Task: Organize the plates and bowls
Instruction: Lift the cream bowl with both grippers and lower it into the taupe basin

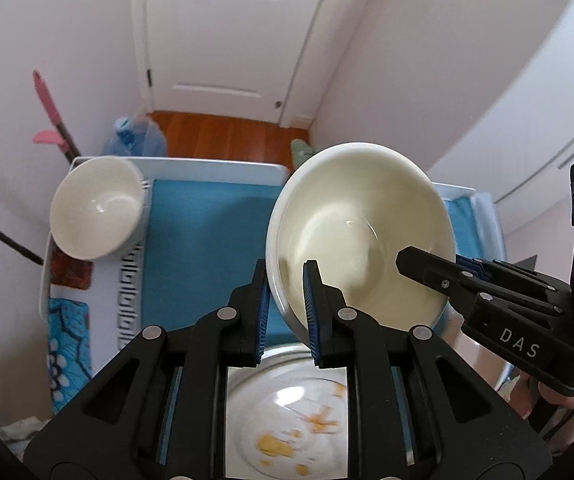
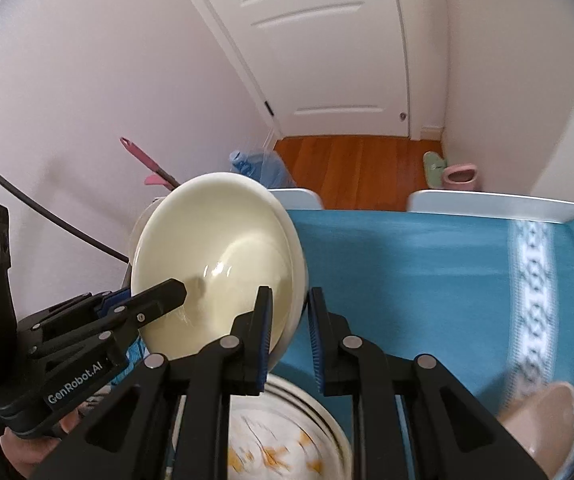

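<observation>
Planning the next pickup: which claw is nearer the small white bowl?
Left. The left claw pinches the big cream bowl's rim on the side toward the small white bowl; the right claw holds the opposite rim.

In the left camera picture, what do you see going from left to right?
Pink-handled tool → small white bowl → blue cloth → big cream bowl held by the left gripper → right gripper.

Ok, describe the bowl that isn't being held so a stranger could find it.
Start at the teal cloth covering the table. At its far left edge sits a cream bowl, tilted on its side. Unlike the larger bowl, neither gripper is touching it.
</observation>
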Tool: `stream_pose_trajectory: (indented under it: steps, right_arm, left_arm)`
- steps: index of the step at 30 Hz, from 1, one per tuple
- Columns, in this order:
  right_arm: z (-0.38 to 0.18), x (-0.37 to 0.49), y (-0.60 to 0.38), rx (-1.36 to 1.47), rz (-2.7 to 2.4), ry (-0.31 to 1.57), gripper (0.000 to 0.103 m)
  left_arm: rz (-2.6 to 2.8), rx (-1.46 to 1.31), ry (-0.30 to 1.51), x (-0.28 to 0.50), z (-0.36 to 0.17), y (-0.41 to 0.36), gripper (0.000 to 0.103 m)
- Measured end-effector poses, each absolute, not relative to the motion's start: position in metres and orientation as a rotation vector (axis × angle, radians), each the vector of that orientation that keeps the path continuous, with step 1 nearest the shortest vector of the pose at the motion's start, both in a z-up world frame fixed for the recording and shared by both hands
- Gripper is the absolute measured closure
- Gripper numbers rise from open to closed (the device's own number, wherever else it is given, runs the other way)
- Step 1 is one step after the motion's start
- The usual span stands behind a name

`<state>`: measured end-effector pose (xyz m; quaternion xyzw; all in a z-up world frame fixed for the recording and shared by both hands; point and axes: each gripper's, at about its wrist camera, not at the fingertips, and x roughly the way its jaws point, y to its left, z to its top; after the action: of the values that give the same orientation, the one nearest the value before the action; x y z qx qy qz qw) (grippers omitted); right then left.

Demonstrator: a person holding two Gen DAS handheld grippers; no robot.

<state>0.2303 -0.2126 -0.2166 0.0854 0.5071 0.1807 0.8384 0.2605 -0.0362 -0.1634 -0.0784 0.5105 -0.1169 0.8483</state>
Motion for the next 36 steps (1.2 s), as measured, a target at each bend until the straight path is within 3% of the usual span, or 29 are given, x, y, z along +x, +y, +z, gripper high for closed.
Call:
stream_pose_trajectory:
  steps: [16,36]
  right_arm:
    - [-0.183,0.126,-0.376,0.223,0.235,1.012,0.087]
    - [-0.28,0.093,-0.452,0.334,0.17,1.2,0.087]
  left_arm:
    - [-0.421,-0.096,1.096,0.178,-0.145,-0.21,0.089]
    - [-0.434,0.041,1.323,0.152,-0.243,-0.28,0.089]
